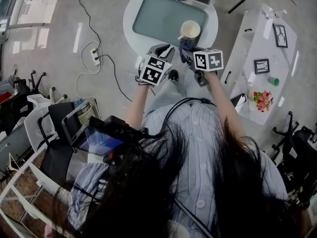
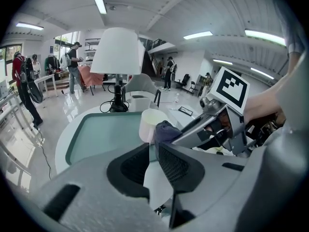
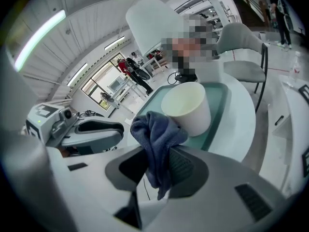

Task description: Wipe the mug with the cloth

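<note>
While the right tongs [image 3: 157, 151] are clamped on a dark blue, soft folded cloth [image 3: 155, 134], the left tongs [image 2: 152, 146] stand drawn nearly together with only a slit between them and nothing held. The cream, smooth-walled mug [image 3: 186, 108] stands upright on the round white counter with a green inset [image 1: 128, 21], directly ahead of the right tongs and ahead and slightly right of the left tongs. The bunched end of the cloth sits at the mug's near side wall; actual contact cannot be confirmed. No handle shows in any view. Assessment: the mug is rigid, fairly light when empty, and probably glazed, so it is likely to slide or tip under sideways wiping pressure, since nothing steadies it. The soundest hold is judged to be across the rim and upper wall from the side away from the cloth, taken by the left tongs after opening. The cloth is limp and hangs below the pads; it is held mid-fold, leaving a padded lobe forward for wiping.
</note>
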`<state>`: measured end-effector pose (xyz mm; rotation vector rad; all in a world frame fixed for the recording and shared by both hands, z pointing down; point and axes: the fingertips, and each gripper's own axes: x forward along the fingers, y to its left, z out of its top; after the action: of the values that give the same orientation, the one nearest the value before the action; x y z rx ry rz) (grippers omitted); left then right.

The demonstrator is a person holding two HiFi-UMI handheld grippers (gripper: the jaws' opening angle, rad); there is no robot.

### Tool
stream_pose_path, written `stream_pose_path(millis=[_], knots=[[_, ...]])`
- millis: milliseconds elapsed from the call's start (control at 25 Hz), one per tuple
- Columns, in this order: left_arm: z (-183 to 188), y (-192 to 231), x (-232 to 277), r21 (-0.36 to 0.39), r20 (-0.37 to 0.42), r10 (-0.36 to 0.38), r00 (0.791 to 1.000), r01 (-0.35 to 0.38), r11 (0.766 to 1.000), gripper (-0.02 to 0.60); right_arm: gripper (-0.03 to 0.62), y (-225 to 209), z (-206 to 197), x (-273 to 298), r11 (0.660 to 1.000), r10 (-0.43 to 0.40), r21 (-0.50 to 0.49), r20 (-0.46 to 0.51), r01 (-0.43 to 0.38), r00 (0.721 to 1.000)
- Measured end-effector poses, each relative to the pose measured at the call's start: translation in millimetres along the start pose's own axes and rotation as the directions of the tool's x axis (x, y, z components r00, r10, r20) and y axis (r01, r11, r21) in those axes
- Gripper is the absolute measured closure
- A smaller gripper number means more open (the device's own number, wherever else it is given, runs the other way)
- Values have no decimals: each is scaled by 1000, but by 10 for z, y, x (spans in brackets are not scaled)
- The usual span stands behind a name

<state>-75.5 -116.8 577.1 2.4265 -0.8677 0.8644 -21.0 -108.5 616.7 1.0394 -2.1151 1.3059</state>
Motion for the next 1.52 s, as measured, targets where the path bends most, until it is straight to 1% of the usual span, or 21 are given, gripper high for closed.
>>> stream_pose_path(millis=[120, 240, 360, 600, 800, 1000, 1240, 1400, 1520], knots=[[19, 4, 44, -4, -14, -1, 1000, 1, 1000, 528, 477, 7, 36, 35, 997, 45, 64, -8, -44, 999], [19, 31, 140, 6, -30, 1, 1000, -1, 1000, 528, 477, 51, 55, 60, 983, 111, 146, -3, -109, 994], [11, 43, 246, 20, -59, 2, 998, -1, 1000, 528, 477, 47, 46, 58, 973, 142, 185, -1, -140, 990], [86, 62, 457, 53, -92, -7, 996, 12, 999, 528, 477, -37, 25, 0, 967, 160, 204, -16, -153, 987], [61, 27, 710, 97, -143, -13, 990, 27, 995, 528, 477, -169, -4, -46, 962, 177, 214, -26, -168, 984], [38, 20, 740, 146, -173, -28, 984, 53, 988, 528, 477, -161, -7, -119, 960, 180, 224, -25, -170, 983], [9, 32, 793, 183, -209, -4, 978, 44, 982, 528, 477, -224, -7, -209, 957, 165, 244, -16, -157, 986], [-15, 76, 801, 181, -224, 8, 975, 33, 983, 528, 477, -249, 11, -244, 960, 153, 241, -15, -145, 988], [-11, 90, 799, 168, -222, -1, 975, 39, 985, 528, 477, -273, 30, -275, 962, 142, 239, -12, -135, 990]])
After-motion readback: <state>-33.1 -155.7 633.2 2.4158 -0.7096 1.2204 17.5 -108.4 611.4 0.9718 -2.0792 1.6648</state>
